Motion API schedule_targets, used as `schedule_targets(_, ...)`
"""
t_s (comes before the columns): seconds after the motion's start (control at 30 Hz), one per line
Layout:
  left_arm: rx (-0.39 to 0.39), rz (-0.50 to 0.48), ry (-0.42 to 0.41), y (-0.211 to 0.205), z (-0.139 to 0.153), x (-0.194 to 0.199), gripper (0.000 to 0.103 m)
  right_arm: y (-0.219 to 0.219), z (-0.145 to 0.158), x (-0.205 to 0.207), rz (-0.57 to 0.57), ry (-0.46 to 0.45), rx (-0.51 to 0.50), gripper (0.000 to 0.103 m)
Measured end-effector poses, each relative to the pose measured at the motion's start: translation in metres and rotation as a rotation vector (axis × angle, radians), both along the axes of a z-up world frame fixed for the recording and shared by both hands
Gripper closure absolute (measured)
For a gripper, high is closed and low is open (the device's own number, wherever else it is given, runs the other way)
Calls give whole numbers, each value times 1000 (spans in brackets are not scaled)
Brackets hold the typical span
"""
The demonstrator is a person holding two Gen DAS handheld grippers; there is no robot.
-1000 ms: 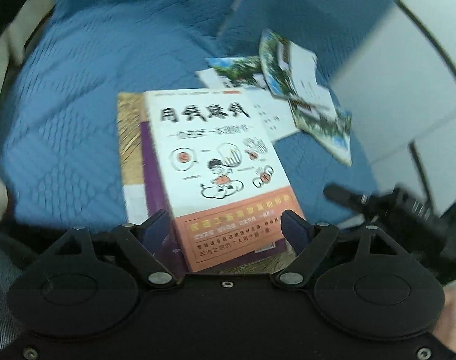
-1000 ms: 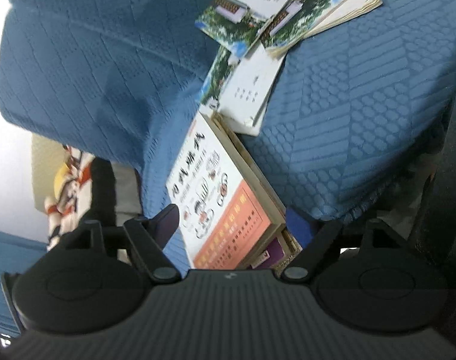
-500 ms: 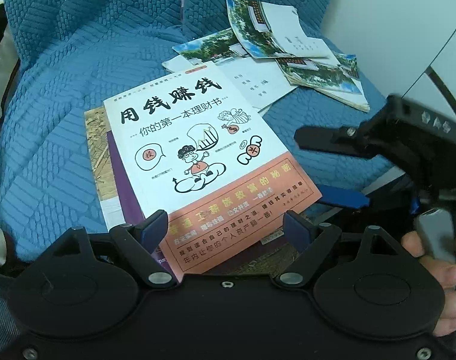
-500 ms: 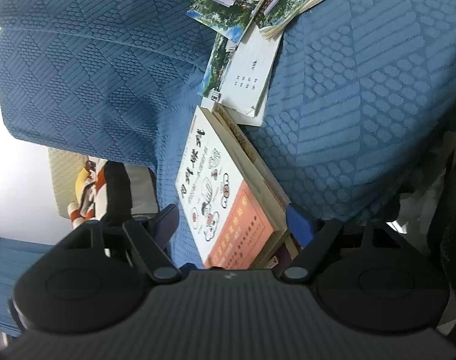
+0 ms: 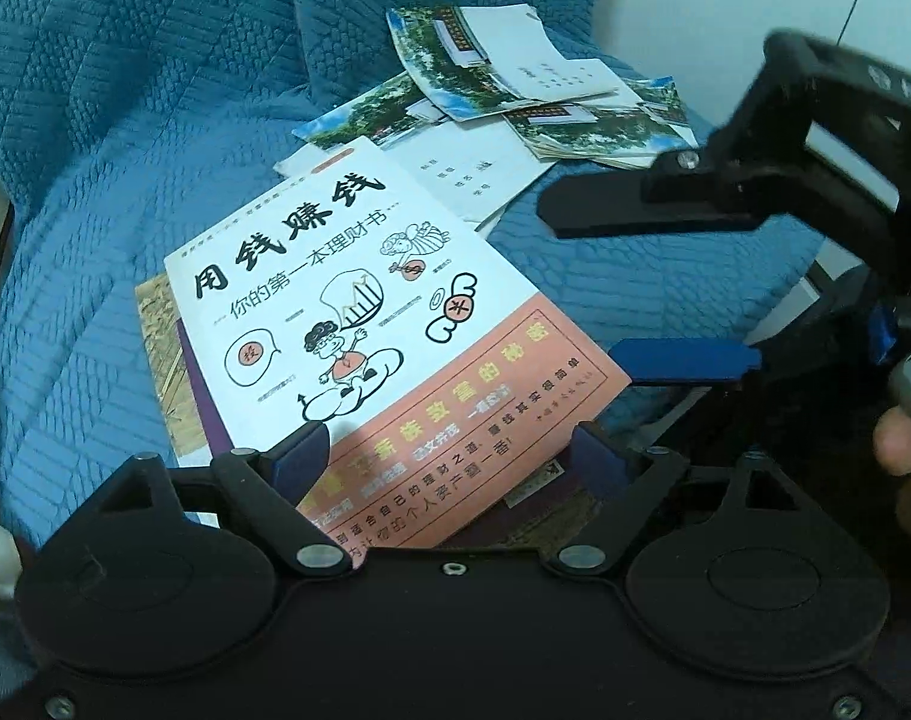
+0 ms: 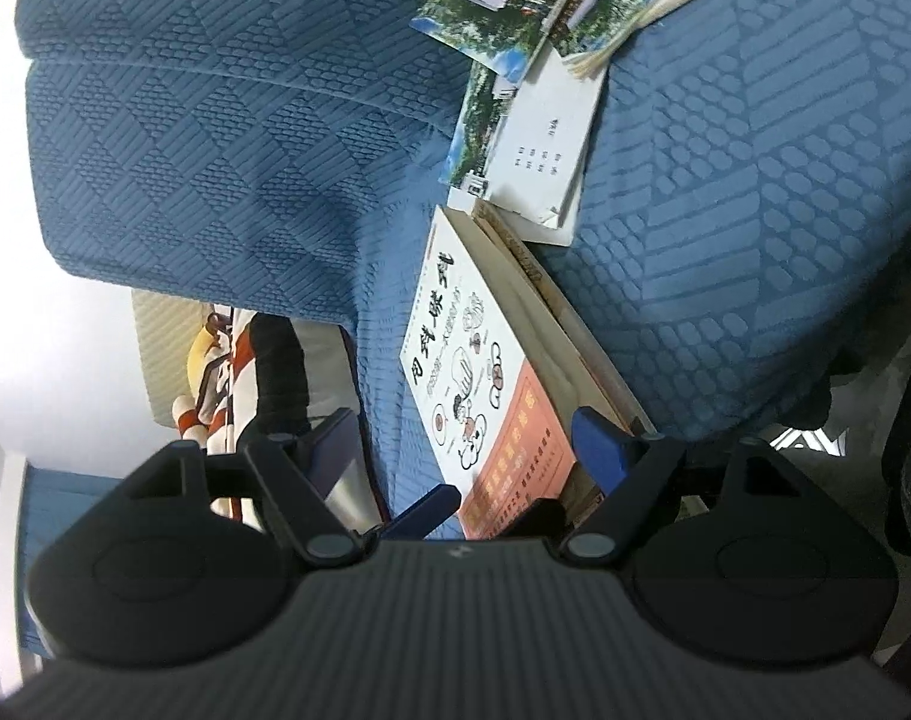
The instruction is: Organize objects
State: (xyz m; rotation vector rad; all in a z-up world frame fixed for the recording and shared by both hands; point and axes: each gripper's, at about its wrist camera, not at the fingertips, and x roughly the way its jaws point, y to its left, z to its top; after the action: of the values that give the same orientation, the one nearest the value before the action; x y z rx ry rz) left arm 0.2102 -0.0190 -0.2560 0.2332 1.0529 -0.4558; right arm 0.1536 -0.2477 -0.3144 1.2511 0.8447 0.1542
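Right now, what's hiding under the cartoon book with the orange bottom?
Under the cartoon book lie a purple book and, lowest, a tan patterned book, stacked on the blue cushion. Only their edges show; their covers are hidden.

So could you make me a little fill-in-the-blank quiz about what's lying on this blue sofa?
1. The white and orange book lies on ____ of a stack of books.
2. The sofa cover is ____ in colour.
3. Behind the stack, the scattered booklets show photos of trees and ____.
4. The left gripper has its jaws ____, with nothing clamped.

Missing words: top; blue; buildings; open
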Motion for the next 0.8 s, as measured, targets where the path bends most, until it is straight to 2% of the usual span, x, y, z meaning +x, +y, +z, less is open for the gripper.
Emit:
schedule_targets(0.27,36,-67,-64,-15,2,-14,15,0,6,-1,1,-28,59,22)
schedule_targets(0.47,119,-11,-151,-20,0,-16,14,4,9,1,8,-45,106,22)
schedule_targets(0.67,35,121,-177,5,17,-20,14,-8,5,-5,-48,-44,107,22)
schedule_targets(0.8,-74,253,-140,34,29,-19,15,-16,-5,-11,-96,-8,105,22)
